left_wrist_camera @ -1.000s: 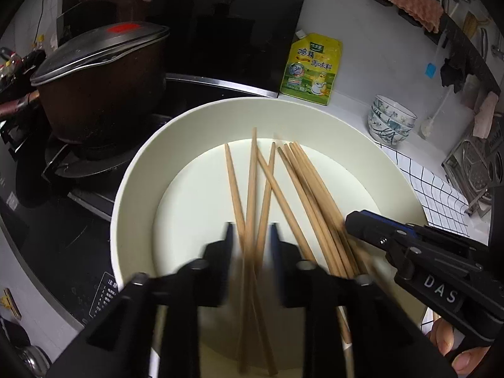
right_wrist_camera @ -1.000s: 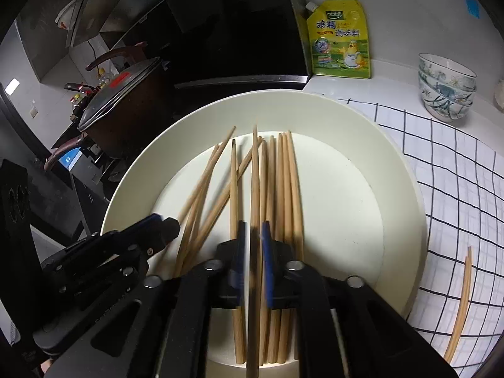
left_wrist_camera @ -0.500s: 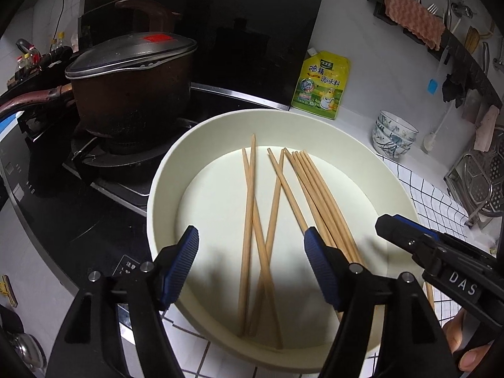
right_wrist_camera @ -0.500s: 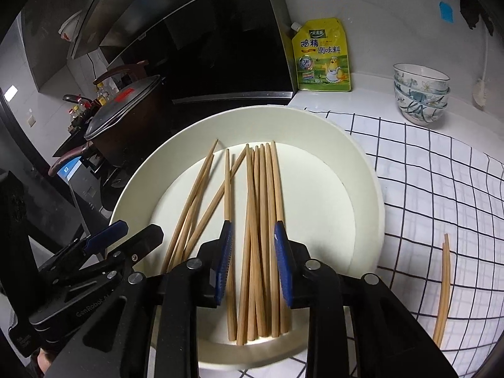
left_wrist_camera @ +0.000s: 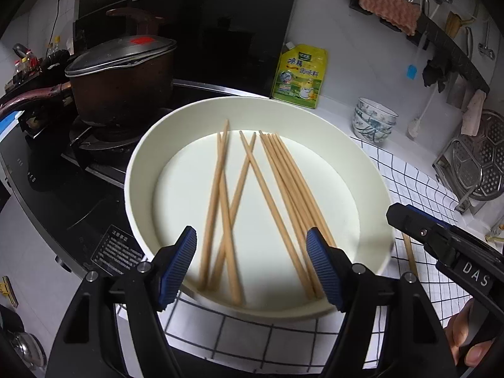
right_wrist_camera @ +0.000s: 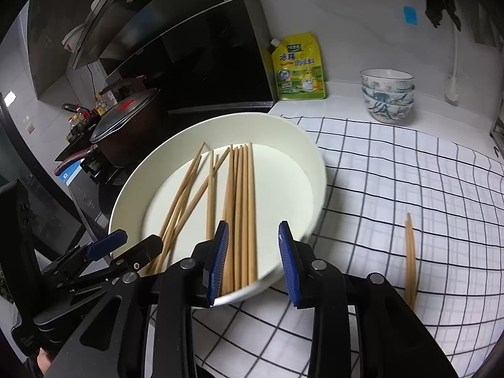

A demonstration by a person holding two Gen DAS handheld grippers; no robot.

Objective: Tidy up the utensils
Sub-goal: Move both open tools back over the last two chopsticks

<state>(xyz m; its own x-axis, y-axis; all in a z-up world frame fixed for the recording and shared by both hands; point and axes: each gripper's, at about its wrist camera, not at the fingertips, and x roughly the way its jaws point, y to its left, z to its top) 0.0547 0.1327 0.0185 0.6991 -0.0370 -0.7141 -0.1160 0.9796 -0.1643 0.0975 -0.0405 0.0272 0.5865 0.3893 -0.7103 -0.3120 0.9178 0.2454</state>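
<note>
The counter (right_wrist_camera: 393, 163), covered by a white cloth with a black grid, extends ahead and to the right of the right gripper's jaws. The stove (left_wrist_camera: 78, 189) lies ahead and to the left of the left gripper's jaws, and a dark pot (left_wrist_camera: 119, 88) with a lid stands on it. The large white bowl (left_wrist_camera: 362, 163) sits directly ahead of both sets of jaws, at the cloth's edge next to the stove. A yellow pouch (left_wrist_camera: 299, 75) stands against the wall beyond the bowl, and a stack of small patterned bowls (right_wrist_camera: 387, 94) stands further right. The chopsticks (left_wrist_camera: 277, 189) lie loose on the bowl's floor: one group runs side by side, roughly parallel, while the others cross each other to the left of that group. Two more chopsticks (right_wrist_camera: 409, 258) lie together on the cloth, to the right of the right gripper's jaws and outside the bowl. The left gripper (left_wrist_camera: 252, 267) has its jaws spread wide and opening, above the bowl's near rim, with nothing pinched. The right gripper (right_wrist_camera: 252, 261) has its jaws apart and opening, above the near ends of the parallel group, gripping nothing.
</note>
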